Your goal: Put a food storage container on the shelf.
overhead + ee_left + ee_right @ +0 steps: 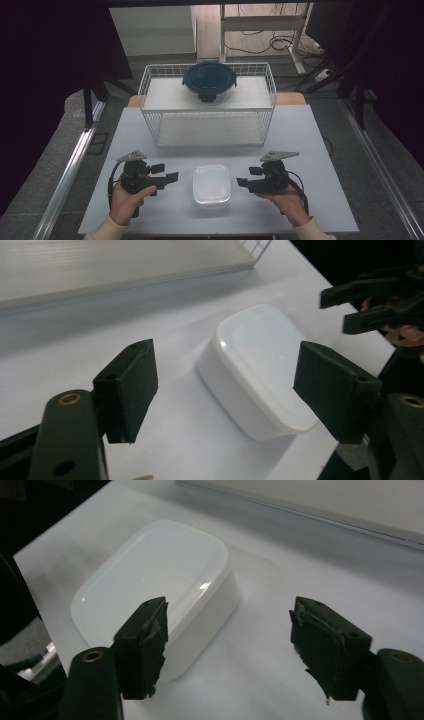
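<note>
Flanking white rounded-rectangular plastic container (211, 185) at table's (320, 150) 6 o'clock: your left gripper (166, 178) at its 9, right gripper (246, 181) at 3. Both jaw pairs spread, empty. Round dark-lidded bowl (209, 80) sat atop white wire rack (150, 107) at 12.

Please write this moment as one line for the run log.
left gripper: open, empty | right gripper: open, empty | white container: on table, between grippers, untouched | round lidded container: on wire rack
</note>
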`<state>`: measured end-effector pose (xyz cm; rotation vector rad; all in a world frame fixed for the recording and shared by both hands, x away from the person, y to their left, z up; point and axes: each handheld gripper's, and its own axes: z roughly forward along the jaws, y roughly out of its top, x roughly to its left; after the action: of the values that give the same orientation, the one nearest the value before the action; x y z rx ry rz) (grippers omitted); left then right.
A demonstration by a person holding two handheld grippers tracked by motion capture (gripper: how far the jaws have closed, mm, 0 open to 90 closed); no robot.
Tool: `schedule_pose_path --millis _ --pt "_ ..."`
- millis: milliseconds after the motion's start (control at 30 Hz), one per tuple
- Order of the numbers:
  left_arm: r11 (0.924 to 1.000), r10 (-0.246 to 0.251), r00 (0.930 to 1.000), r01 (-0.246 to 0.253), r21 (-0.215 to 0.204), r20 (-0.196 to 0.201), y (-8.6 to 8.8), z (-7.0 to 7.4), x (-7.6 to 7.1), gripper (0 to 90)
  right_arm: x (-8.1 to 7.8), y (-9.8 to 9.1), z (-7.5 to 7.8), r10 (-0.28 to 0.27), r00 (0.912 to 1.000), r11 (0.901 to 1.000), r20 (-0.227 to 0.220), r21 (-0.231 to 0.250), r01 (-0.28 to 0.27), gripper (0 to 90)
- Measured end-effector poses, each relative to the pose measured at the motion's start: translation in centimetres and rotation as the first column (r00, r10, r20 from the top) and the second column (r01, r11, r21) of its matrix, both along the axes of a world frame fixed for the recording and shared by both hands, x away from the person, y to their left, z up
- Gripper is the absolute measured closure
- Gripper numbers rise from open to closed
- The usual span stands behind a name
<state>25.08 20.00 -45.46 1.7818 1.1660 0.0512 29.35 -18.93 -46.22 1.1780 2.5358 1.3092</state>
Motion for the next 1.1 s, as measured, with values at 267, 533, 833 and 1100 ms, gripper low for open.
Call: schedule_pose_path --millis 267,533,833,1100 --pt "0.9998 -0.019 0.9997 0.019 0.003 -0.016 -1.1 0.0 -0.1 24.7 0.1 0.2 -0.3 -0.016 0.9992 0.9975 -0.037 0.067 0.019 26.9" --pt "1.0000 0.002 0.9989 -0.002 0.007 -0.046 -1.3 -0.5 0.1 25.0 -0.1 0.7 -0.3 -0.004 0.9975 0.9962 -0.071 0.086 0.011 28.5" --pt "1.0000 0.004 0.9956 -0.004 -0.002 -0.094 -1.9 -1.5 0.3 25.6 -0.1 1.6 -0.6 -0.001 0.9938 0.9956 -0.111 0.093 0.012 30.3" --pt "0.9972 -0.047 0.9851 0.037 -0.065 -0.165 -3.4 -2.8 1.1 28.0 0.3 2.0 -1.3 -0.027 0.9836 0.9916 -0.179 0.120 0.049 34.0"
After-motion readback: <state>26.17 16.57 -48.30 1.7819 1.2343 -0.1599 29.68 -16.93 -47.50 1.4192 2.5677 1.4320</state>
